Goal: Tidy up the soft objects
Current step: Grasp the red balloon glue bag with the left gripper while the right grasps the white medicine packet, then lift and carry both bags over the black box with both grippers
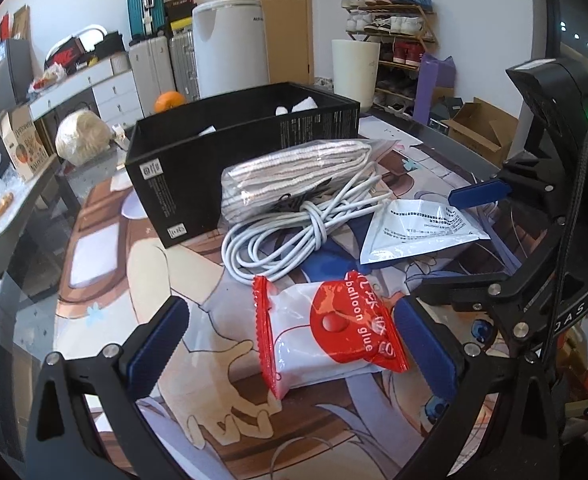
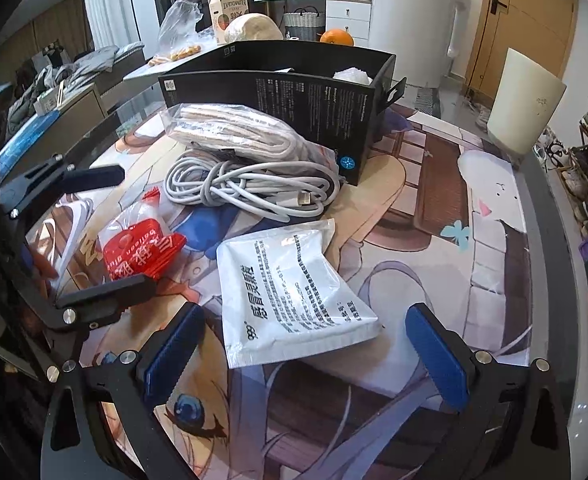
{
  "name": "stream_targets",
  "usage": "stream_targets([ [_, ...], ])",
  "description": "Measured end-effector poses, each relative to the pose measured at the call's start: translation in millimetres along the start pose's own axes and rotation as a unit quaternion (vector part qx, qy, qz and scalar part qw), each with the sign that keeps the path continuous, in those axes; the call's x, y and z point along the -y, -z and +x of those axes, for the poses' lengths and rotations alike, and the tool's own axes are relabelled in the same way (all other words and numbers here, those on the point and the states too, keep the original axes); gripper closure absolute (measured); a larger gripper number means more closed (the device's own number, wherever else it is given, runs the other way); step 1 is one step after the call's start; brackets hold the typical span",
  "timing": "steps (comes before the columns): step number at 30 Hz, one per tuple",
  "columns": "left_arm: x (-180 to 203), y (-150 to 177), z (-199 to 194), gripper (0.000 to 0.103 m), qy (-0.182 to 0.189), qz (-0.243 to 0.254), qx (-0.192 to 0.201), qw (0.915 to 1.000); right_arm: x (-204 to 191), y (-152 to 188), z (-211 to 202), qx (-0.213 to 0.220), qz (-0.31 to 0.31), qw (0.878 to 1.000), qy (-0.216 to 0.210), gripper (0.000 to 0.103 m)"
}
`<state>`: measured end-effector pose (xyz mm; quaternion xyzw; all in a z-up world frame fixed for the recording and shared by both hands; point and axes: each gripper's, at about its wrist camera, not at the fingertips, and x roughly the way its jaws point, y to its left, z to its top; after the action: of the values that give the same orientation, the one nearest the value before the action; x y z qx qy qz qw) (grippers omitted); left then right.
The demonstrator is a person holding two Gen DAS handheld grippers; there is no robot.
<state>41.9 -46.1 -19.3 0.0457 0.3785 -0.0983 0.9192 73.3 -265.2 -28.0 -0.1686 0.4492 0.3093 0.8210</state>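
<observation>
Lying on a glass table (image 1: 34,320) covered by an illustrated cartoon mat (image 2: 433,208), four soft items are seen gathered in front of an open black cardboard box (image 1: 198,168). In the left wrist view the left gripper (image 1: 290,344) is held low over the mat with its blue-padded fingers (image 1: 156,344) spread wide, and a red and white plastic packet printed "balloon glue" (image 1: 325,332) is framed between them, closer to the pad at 3 o'clock; whether that pad touches it cannot be told. At 12 o'clock from the packet a coiled bundle of white cable (image 1: 278,232) is found, and just beyond it, against the box wall, a clear bag of beige braided cord (image 1: 294,172) is resting. A flat white foil sachet with black print (image 1: 417,232) is seen at 2 o'clock, lying apart from the packet. In the right wrist view the right gripper (image 2: 301,352) is likewise opened wide and empty, with the sachet (image 2: 290,280) lying between and slightly ahead of its fingers (image 2: 437,352). The cable (image 2: 246,188) appears at 11 o'clock from the sachet, the bagged cord (image 2: 234,132) behind it, and the box (image 2: 294,100) at 12 o'clock. The red packet (image 2: 142,248) is placed at 9 o'clock, beside the left gripper's black frame (image 2: 78,308). Something white is visible inside the box, too hidden to identify.
</observation>
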Motion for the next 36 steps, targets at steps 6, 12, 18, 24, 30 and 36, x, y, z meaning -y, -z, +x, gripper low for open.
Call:
stream_targets([
  [6,2.1,1.8,4.2,0.017,0.004,0.005,-0.014,0.9999,1.1,-2.9,-0.3,0.023,0.008,1.000,-0.001,0.004],
  [12,5.6,3.4,2.0,0.036,0.012,0.012,-0.012,0.9998,-2.5,-4.9,-3.1,0.033,0.001,0.999,-0.016,0.019],
  [18,4.8,3.4,1.4,0.041,0.013,0.012,-0.010,0.9998,-3.4,-4.6,-2.6,0.036,0.001,0.999,-0.021,0.029],
  [24,3.4,3.3,1.7,0.041,0.011,0.009,-0.009,0.9999,-1.1,-4.3,-2.4,0.044,-0.004,0.999,-0.022,0.047],
  [30,3.3,3.3,1.7,0.041,0.011,0.009,-0.009,0.9999,-1.1,-2.1,-4.7,0.049,-0.012,0.999,-0.020,0.060],
  [36,2.3,3.3,1.7,0.041,0.010,0.008,-0.009,0.9999,-2.0,-0.8,-8.2,0.051,-0.020,0.998,-0.023,0.064],
])
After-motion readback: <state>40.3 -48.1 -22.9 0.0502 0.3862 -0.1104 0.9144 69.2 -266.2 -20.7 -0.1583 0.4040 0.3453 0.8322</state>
